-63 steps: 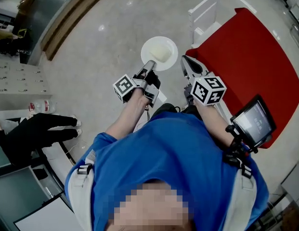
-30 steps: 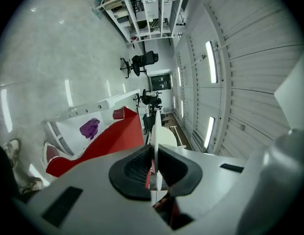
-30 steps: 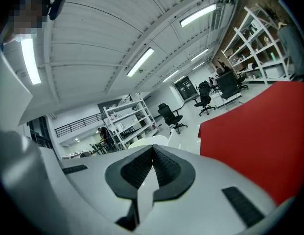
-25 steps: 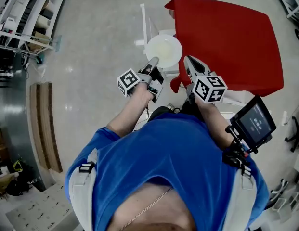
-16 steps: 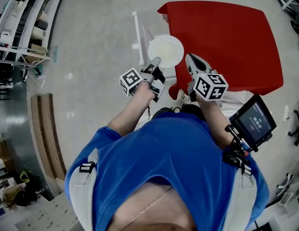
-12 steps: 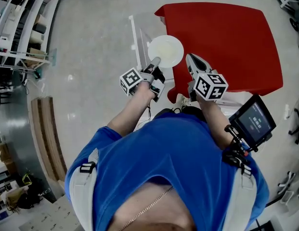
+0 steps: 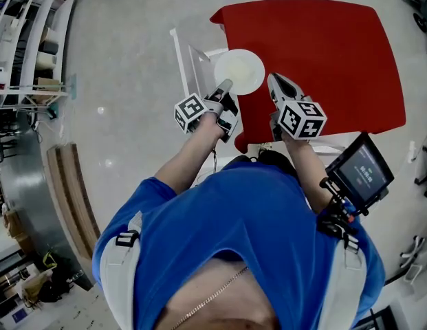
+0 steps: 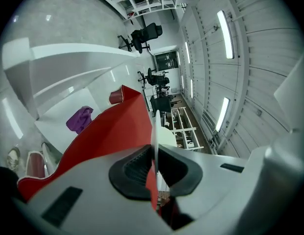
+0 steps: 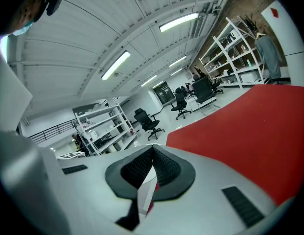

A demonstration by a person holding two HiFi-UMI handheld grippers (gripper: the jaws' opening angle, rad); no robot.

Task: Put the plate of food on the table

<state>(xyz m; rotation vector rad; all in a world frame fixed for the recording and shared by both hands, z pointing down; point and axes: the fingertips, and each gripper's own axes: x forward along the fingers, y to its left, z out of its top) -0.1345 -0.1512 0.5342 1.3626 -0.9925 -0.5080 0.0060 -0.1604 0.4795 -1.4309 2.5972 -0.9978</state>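
A: Class of premises?
B: Open lab or workshop hall, probably.
A: Evidence?
B: Metal shelving racks [image 9: 100, 126], wheeled office chairs [image 9: 150, 122], ceiling strip lights [image 9: 178, 21], high white panelled ceiling [image 9: 93, 43], polished grey floor [image 7: 130, 67].

the plate [image 7: 256, 63] is round, white and shallow, with a pale, low heap of food [image 7: 235, 73] in its middle. it lies about level, its near rim pinched between the jaws of the left claw [image 7: 225, 85]; seen along those jaws, it shows edge-on as a thin white line. most of it hangs over the near left edge of the red-covered surface [image 7: 323, 53], with its left part past that edge. whether it touches the surface cannot be told.
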